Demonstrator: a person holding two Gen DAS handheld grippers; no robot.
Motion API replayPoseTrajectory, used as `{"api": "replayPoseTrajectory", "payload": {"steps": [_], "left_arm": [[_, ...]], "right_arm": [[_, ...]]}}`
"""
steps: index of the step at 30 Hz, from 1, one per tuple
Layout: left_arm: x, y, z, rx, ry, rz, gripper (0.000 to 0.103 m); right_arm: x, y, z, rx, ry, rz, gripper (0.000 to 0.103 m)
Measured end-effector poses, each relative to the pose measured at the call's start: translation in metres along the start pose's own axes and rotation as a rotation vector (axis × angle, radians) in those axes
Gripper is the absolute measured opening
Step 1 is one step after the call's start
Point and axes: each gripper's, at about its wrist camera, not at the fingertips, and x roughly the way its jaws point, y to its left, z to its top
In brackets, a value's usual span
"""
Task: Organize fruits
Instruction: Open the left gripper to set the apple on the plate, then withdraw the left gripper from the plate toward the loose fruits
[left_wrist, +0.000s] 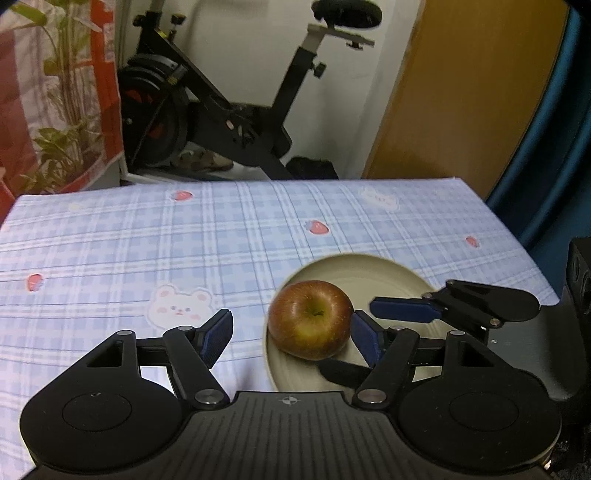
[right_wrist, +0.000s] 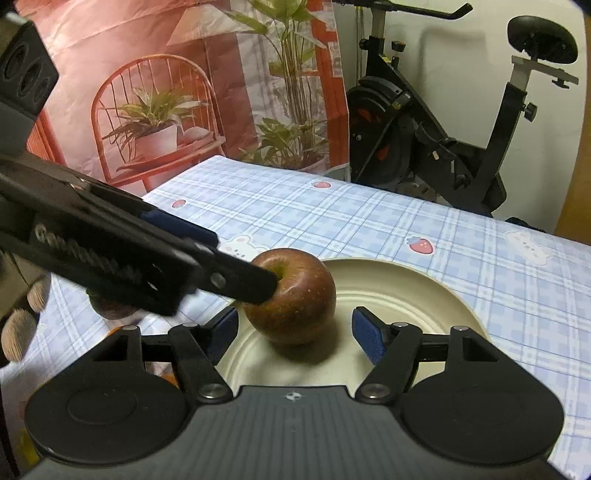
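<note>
Your apple sits on the plate with both tongs released around it, so back them off for the next fruit

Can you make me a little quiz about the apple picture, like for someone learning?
1. True or false: the apple sits on the plate.
2. What pattern does the tablecloth have: A stripes only, B blue checks with bears and strawberries, C plain white?
3. Is the right gripper squeezing the apple?

Key:
1. True; it rests near the plate's left edge.
2. B.
3. No; its pads stand apart on either side of the apple, and the left gripper is open too.
</note>
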Motion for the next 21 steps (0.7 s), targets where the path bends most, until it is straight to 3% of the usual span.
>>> {"api": "replayPoseTrajectory", "payload": {"steps": [5,10,14,21], "left_arm": [[-0.032,0.005,-0.005,-0.02,-0.038,0.037,0.073],[-0.072,0.005,-0.019,-0.006,-0.128,0.085,0.073],[-0.096,0.005,-0.034,-0.017,-0.19,0.161,0.086],[-0.119,0.017,-0.068,-0.08,-0.191,0.185,0.086]], "right_arm": [[-0.024,0.004,-0.001,0.037,-0.045,-0.008,0.071],[-0.046,0.014,-0.002,0.076,-0.084,0.001,0.071],[-0.064,0.03,-0.006,0.083,-0.111,0.004,0.071],[-0.074,0.066,-0.023,0.048,-0.106,-0.001,0.073]]}}
